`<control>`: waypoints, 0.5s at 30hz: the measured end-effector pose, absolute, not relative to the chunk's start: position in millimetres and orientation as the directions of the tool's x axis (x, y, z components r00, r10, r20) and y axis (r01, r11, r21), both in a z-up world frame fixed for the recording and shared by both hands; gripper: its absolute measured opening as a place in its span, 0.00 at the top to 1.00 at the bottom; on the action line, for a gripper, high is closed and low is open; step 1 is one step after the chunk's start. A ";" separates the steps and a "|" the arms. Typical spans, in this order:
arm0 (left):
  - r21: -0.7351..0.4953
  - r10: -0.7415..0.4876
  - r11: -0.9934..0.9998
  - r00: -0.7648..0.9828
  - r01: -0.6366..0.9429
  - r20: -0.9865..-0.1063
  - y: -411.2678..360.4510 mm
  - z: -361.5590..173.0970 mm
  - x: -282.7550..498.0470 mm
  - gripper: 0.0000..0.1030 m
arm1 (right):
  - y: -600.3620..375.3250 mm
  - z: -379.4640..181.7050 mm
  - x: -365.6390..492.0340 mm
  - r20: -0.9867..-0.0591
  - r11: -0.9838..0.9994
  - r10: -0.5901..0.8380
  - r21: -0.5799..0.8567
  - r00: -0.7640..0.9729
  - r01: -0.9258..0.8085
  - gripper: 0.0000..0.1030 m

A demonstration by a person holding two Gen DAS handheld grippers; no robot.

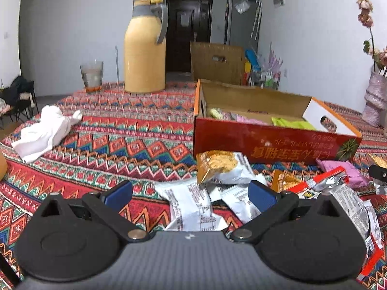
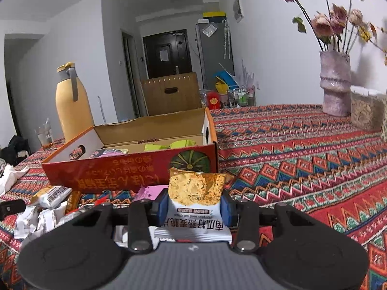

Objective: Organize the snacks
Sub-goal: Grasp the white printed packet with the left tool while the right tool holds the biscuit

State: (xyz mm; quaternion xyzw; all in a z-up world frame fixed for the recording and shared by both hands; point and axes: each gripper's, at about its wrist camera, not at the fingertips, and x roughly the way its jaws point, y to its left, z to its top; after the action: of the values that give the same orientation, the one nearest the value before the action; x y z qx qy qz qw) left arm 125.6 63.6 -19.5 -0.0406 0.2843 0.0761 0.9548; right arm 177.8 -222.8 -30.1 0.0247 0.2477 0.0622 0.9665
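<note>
Now the right gripper (image 2: 194, 205) is clamped on a crisp packet (image 2: 196, 201), its blue pads (image 2: 163, 205) pressing the packet's two sides. The packet stands upright between them, its white printed end toward the camera and its golden top rising in front of the box (image 2: 135, 169). It sits just before the box's red front wall, below the pumpkin picture on that wall.

The box lies open on the patterned cloth (image 2: 302, 159). Inside it, green packets (image 2: 169, 145) rest toward the right end and a pink packet (image 2: 108, 154) toward the left end.

The left gripper (image 1: 191, 193) hangs with its jaws wide apart and nothing between the pads. It hovers over a heap of packets (image 1: 193, 207) lying loose on the cloth in front of the box. A gold-and-white packet (image 1: 222, 169) lies on top of the heap, close to the box's front wall, with white packets under it nearer the camera. To the right of the heap, still in front of the box, lie a red-and-silver wrapper (image 1: 324, 182) and a pink bar (image 1: 343, 171).

Left of the box, well apart from it, a crumpled white cloth (image 1: 46, 133) lies on the table. Behind the box to the left stand a yellow flask (image 1: 145, 55) and a glass (image 1: 92, 76). Right of the box, at the far table edge, a vase (image 2: 335, 84) holds dried flowers (image 2: 333, 21). Beyond the box a brown carton (image 2: 171, 94) stands on the floor.
</note>
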 end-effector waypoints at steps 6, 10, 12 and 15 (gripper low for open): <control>0.009 0.172 0.976 0.747 -0.218 -0.642 69.7 -24.4 143.7 0.00 | -229.6 -34.6 175.1 -0.465 0.986 0.158 0.117 0.871 -0.117 0.60; 0.026 0.190 0.971 0.699 -0.238 -0.689 71.4 -33.0 157.4 0.02 | -229.8 -34.9 172.4 -0.452 0.984 0.170 0.122 0.876 -0.128 0.60; 0.024 0.190 0.969 0.683 -0.245 -0.705 71.3 -36.8 161.9 0.05 | -229.1 -34.6 171.0 -0.444 0.984 0.172 0.122 0.879 -0.131 0.59; 0.028 0.192 0.968 0.667 -0.249 -0.720 69.4 -41.1 166.5 0.18 | -227.7 -34.4 169.0 -0.435 0.983 0.177 0.117 0.883 -0.140 0.59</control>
State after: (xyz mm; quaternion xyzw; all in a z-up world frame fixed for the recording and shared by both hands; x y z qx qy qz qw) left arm 166.5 69.4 -41.1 -0.0365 0.3900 0.1206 0.9122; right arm 169.0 -227.7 -34.4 0.0410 0.2278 0.0819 0.9694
